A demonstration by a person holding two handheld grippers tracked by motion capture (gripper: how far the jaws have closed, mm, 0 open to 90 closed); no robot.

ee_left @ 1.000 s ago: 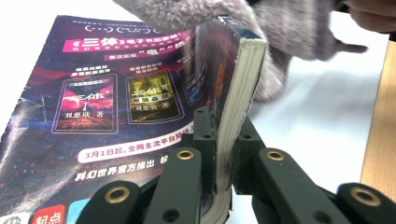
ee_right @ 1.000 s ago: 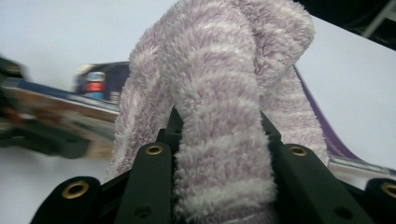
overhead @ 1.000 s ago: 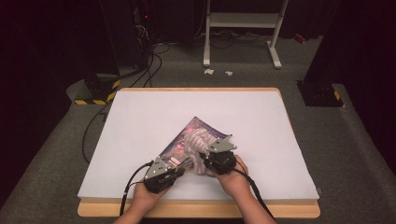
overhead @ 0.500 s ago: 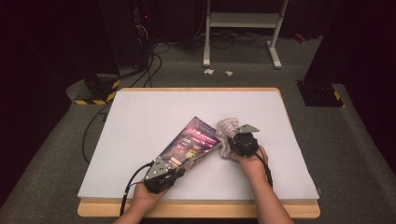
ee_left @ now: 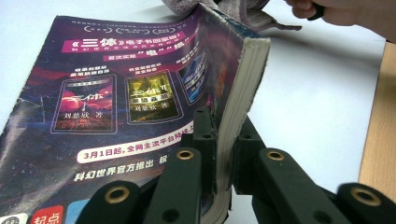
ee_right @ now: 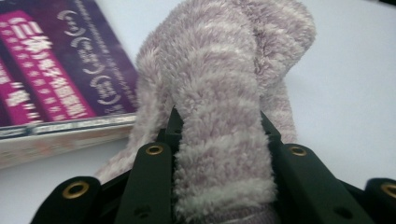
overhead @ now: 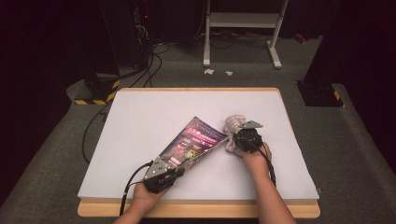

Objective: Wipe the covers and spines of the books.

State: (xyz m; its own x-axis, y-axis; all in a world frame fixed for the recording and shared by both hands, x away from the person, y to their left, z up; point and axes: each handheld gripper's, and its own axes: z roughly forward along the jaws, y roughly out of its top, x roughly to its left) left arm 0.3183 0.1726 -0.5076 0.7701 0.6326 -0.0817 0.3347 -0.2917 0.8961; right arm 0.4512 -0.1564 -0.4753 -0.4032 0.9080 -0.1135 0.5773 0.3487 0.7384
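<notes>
Magazine point(ee_left: 116, 107) back cover, left gripper view: heading reads «三体»; white band reads "3月1日起,全國主流平台陸續上"; beneath it, "科幻世界官方推出". Red tab at lower corner reads "起点".

In the left gripper view the magazine point(ee_left: 107, 107) runs off the left and bottom edges, and its small print is too blurred to read. The fluffy sock point(ee_right: 219, 107) hides most of the right gripper point(ee_right: 223, 154) jaws' inner faces, and its lower end is cut off by the bottom edge.
</notes>
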